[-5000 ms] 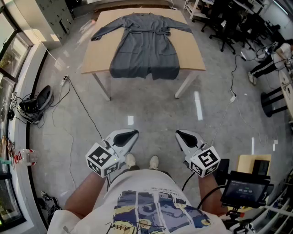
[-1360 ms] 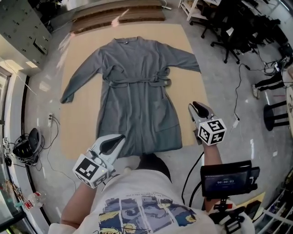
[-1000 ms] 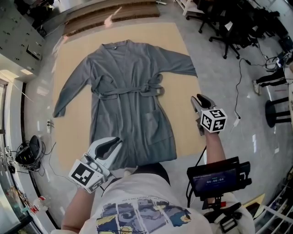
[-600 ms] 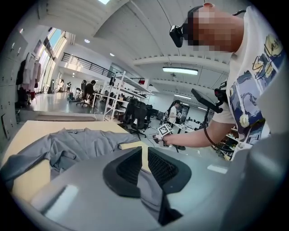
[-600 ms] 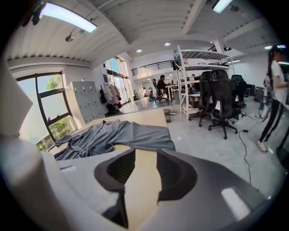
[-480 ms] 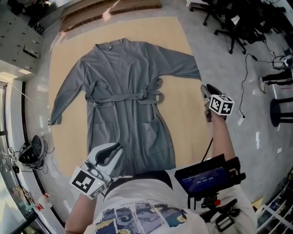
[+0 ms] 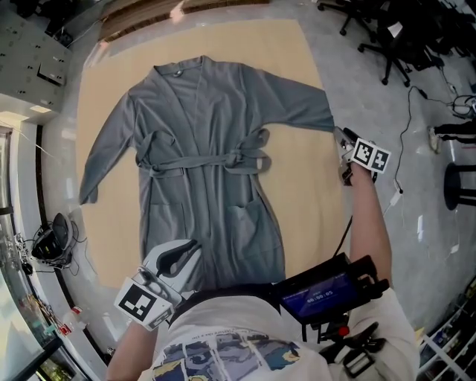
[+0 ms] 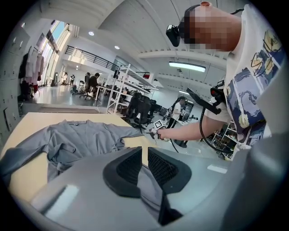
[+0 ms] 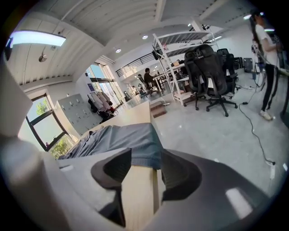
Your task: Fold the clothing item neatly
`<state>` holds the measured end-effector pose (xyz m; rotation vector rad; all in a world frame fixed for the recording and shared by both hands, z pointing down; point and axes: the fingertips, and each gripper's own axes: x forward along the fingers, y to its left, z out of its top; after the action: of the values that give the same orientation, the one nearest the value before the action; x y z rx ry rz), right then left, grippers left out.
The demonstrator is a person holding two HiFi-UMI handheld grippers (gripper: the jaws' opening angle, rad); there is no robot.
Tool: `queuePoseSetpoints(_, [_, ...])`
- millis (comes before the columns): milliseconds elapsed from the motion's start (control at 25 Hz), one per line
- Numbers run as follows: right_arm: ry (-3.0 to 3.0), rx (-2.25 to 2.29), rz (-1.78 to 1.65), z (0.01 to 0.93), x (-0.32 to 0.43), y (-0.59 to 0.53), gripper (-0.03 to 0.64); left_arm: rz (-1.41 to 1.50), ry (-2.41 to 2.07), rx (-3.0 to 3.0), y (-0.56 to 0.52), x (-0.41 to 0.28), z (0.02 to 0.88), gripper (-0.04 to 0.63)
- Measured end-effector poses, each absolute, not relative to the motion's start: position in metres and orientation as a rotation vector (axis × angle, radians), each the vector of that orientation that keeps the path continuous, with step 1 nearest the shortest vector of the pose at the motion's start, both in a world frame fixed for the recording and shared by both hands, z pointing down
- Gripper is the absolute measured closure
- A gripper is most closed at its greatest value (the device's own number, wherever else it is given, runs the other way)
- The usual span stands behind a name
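Observation:
A grey robe point(image 7: 208, 149) lies spread face up on the wooden table point(image 7: 312, 201), belt tied, both sleeves out. My right gripper point(image 7: 341, 136) is at the table's right edge, right by the right sleeve's cuff point(image 7: 326, 119). In the right gripper view its jaws point(image 9: 145, 164) are opening; the cuff point(image 9: 135, 144) lies just ahead between them and the pads do not press it. My left gripper point(image 7: 187, 249) hovers over the hem's left part, nearly shut with only a slit between the pads point(image 8: 144, 155), nothing in it.
Office chairs point(image 7: 401, 37) stand beyond the table's right corner. A cable point(image 7: 398, 190) runs over the floor on the right and a cable heap point(image 7: 48, 242) lies on the left. A screen device point(image 7: 320, 290) hangs at the person's chest. Wooden boards point(image 7: 149, 11) lie past the far edge.
The person has walked up to the table. The right gripper has reached forward and right to the sleeve cuff and its jaws have widened. The left gripper has stayed by the hem.

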<state>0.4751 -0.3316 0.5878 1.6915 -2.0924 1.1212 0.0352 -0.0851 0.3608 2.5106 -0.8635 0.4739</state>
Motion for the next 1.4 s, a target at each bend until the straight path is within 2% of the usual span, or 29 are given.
queuePoseSetpoints(200, [-2.067,1.663,1.277,0.612,0.480,-0.347,0.396,0.491,-0.862,2.486,-0.088,0.035,0.369,0.548])
queuePoseSetpoints(760, [-2.063,1.617,1.638,0.641,0.477,-0.352,0.397,0.495,-0.850,2.447,-0.090,0.036,0.381,0.549])
queuePoseSetpoints(920, [-2.100,1.568,1.594,0.636,0.471,-0.353,0.461,0.483,-0.867,2.436,-0.090,0.031,0.382,0.549])
queuePoseSetpoints(1040, [-2.094,1.588,1.542,0.633,0.470,-0.353,0.478,0.477,-0.868,2.435,-0.089,0.030,0.383,0.549])
queuePoseSetpoints(1280, [-2.035,1.656,1.353,0.622,0.478,-0.354,0.582,0.460,-0.870,2.439,-0.087,0.026,0.382,0.549])
queuePoseSetpoints(1400, [-2.015,1.664,1.259,0.614,0.477,-0.355,0.591,0.451,-0.876,2.436,-0.084,0.022,0.382,0.549])
